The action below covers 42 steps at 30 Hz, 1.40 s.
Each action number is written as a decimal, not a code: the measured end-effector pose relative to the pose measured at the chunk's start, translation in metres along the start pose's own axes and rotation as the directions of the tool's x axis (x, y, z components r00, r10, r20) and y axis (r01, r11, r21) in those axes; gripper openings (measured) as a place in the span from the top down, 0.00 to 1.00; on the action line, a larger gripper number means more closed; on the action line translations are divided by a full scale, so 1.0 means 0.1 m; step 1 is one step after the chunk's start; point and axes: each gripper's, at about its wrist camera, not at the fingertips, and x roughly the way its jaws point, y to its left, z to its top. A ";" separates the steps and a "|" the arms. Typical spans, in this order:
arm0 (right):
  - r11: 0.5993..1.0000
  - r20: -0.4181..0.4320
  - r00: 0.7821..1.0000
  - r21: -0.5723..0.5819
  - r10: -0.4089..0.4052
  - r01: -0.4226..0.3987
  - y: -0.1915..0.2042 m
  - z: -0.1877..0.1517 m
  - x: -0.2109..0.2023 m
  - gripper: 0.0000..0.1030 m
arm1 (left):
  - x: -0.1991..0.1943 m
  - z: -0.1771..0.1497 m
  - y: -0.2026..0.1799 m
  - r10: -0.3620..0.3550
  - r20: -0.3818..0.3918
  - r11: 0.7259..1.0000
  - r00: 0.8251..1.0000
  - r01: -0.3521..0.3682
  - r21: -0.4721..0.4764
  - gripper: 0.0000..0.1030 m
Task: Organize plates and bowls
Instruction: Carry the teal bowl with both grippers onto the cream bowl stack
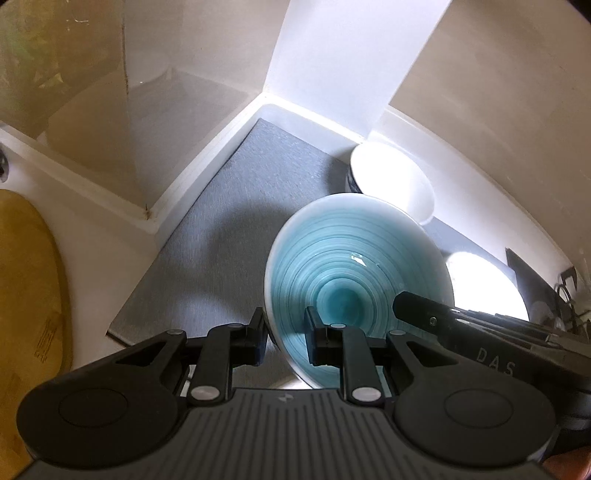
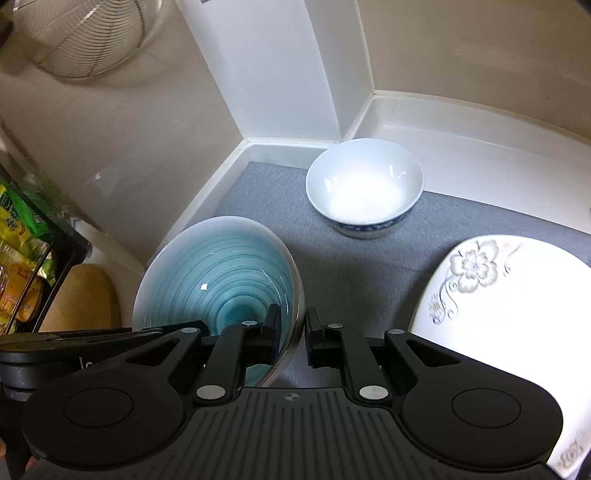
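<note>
A teal bowl (image 1: 354,273) with ringed inside is held tilted above a grey mat (image 1: 236,221). My left gripper (image 1: 286,334) is shut on its left rim, one finger inside and one outside. My right gripper (image 2: 291,332) is shut on the opposite rim of the same teal bowl (image 2: 218,273). A white bowl (image 2: 364,192) with a blue patterned band stands upright on the grey mat (image 2: 343,273) near the back corner; it also shows in the left wrist view (image 1: 391,181). A white plate (image 2: 506,306) with a flower print lies at the right.
White walls and a raised white ledge (image 2: 443,122) bound the mat at the back. A wooden board (image 1: 29,280) lies at the left. A wire basket (image 2: 85,33) hangs at upper left, and a rack with packets (image 2: 26,258) stands at the left.
</note>
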 end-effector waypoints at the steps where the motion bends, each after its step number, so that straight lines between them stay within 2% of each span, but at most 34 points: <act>1: 1.000 0.001 1.000 0.001 -0.001 0.001 0.01 -0.03 -0.02 0.86 | -0.01 -0.02 -0.01 -0.002 -0.001 1.000 1.000 0.002 0.003 0.78; 9: 1.000 0.003 1.000 0.005 -0.001 0.001 0.04 -0.31 -0.29 0.86 | -0.17 -0.31 -0.02 -0.013 -0.011 0.999 1.000 0.014 0.039 0.78; 19: 1.000 -0.038 0.999 0.003 0.006 -0.006 0.13 -0.69 -0.41 0.86 | -0.29 -0.66 0.11 -0.019 -0.070 0.998 0.997 0.023 0.057 0.77; 36: 1.000 -0.053 0.999 0.021 -0.002 0.004 0.07 -0.87 -0.41 0.86 | -0.30 -0.79 0.07 -0.001 -0.083 0.992 0.997 0.011 0.123 0.78; 42: 0.999 -0.056 0.998 0.038 -0.011 0.013 0.01 -0.89 -0.38 0.82 | -0.30 -0.77 0.09 0.008 -0.076 0.993 0.997 0.001 0.122 0.78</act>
